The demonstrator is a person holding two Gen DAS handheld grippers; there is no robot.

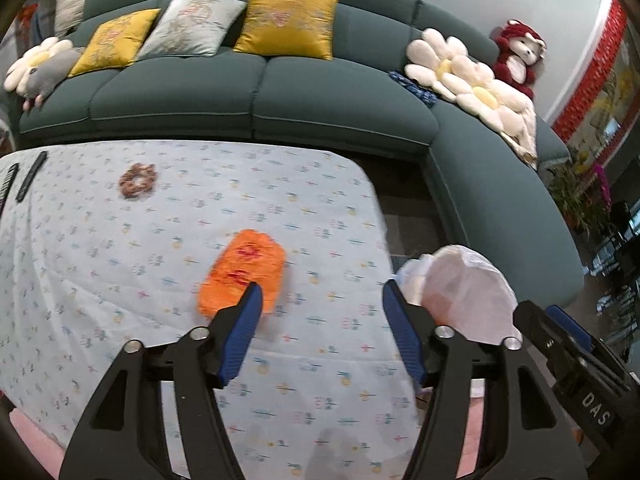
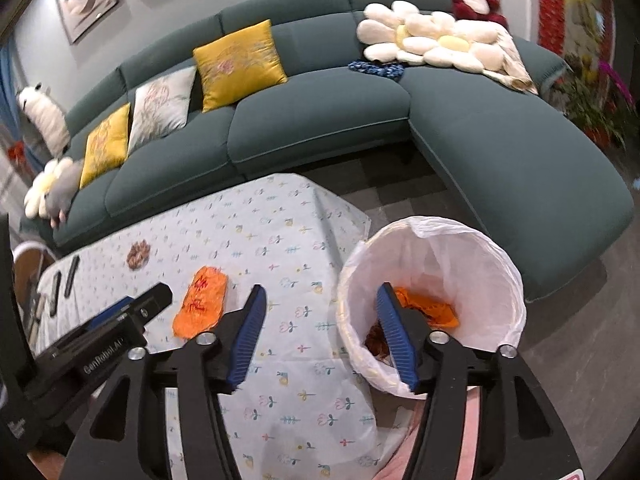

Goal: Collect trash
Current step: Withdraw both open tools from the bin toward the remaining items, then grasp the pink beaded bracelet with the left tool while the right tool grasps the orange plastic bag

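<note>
Your left gripper (image 1: 322,294) hangs over the table with its blue-padded jaws spread apart and nothing between them. Just past its left fingertip lies a crumpled orange wrapper (image 1: 242,270) with red marks, flat on the pale flower-print tablecloth (image 1: 120,280); the fingertip overlaps the wrapper's near edge in the left wrist view, but you cannot tell whether it touches.

Your right gripper (image 2: 320,294) is also parted and empty. Its left finger sits over the tablecloth, its right finger over the mouth of a small bin lined with a white plastic bag (image 2: 432,248), which stands just beside the table's corner. Inside the bin lies another piece of orange trash (image 2: 434,310), with something brownish below it.

Further out on the table a brown scrunchie-like ring (image 1: 137,179) rests well apart from the wrapper, and two dark remote controls (image 1: 31,176) lie at the far left edge.

Beyond the table stands a dark green corner sofa (image 1: 256,92) carrying yellow and grey cushions (image 1: 290,20), white flower-shaped pillows (image 1: 452,66) and a red plush monkey (image 1: 518,54).
</note>
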